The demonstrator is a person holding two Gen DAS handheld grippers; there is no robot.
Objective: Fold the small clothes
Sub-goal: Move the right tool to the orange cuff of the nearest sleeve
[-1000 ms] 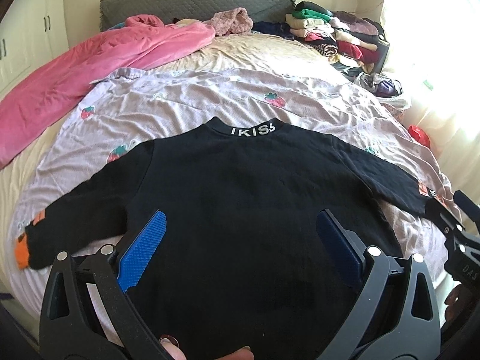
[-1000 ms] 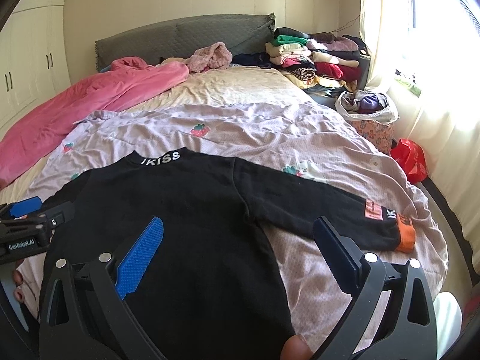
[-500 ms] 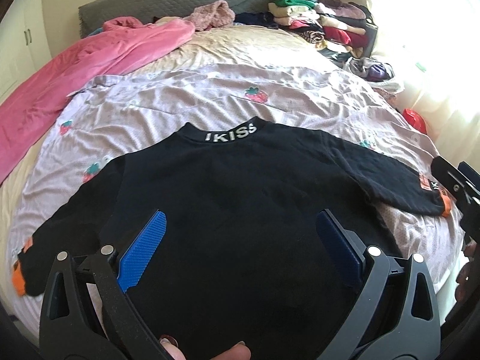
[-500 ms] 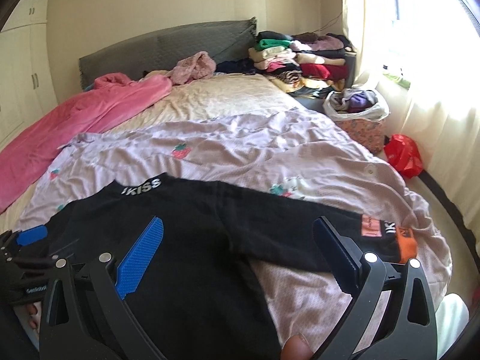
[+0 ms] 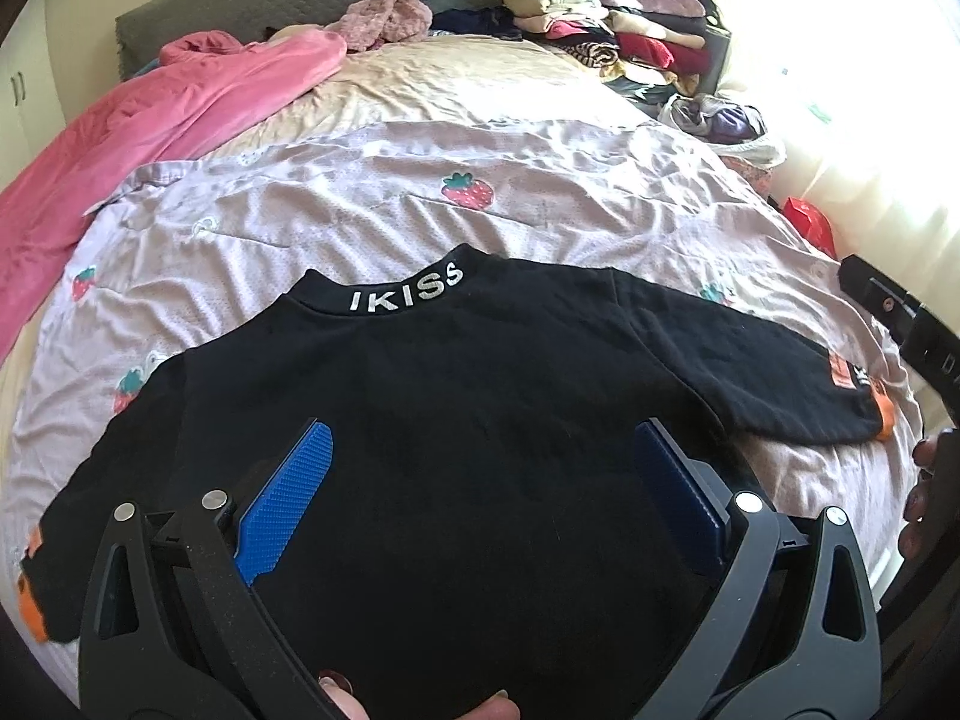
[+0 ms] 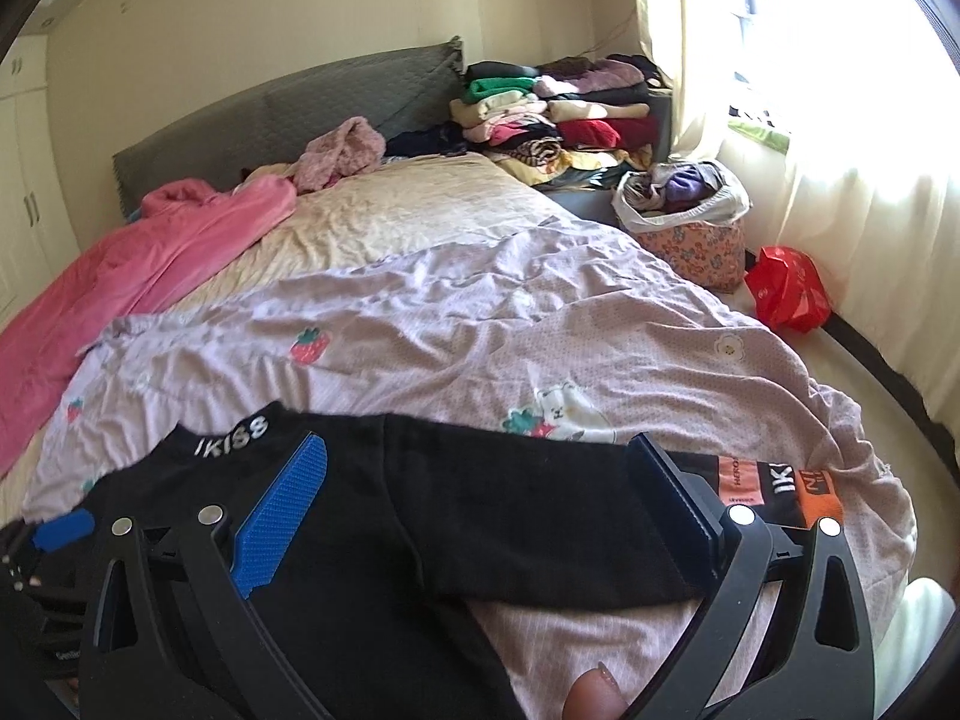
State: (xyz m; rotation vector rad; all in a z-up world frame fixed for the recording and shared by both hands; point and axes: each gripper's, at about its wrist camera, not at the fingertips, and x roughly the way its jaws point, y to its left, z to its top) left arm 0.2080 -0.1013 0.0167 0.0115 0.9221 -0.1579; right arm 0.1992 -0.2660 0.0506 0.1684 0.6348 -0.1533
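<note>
My left gripper (image 5: 480, 480) hangs with its jaws spread wide, nothing between them. My right gripper (image 6: 480, 498) is just as wide, empty too, fingers (image 6: 282, 516) pointing forward and slightly down.

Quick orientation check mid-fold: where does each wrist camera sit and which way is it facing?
Left wrist: on the left tool, open, low over the black sweater body, facing the headboard; fingertips show at the bottom edge.
Right wrist: on the right tool, open, over the sweater's orange-cuffed sleeve, facing the headboard and window; a fingertip shows below.
Shared: sweater, IKISS collar, lilac strawberry quilt, folded clothes pile.
</note>
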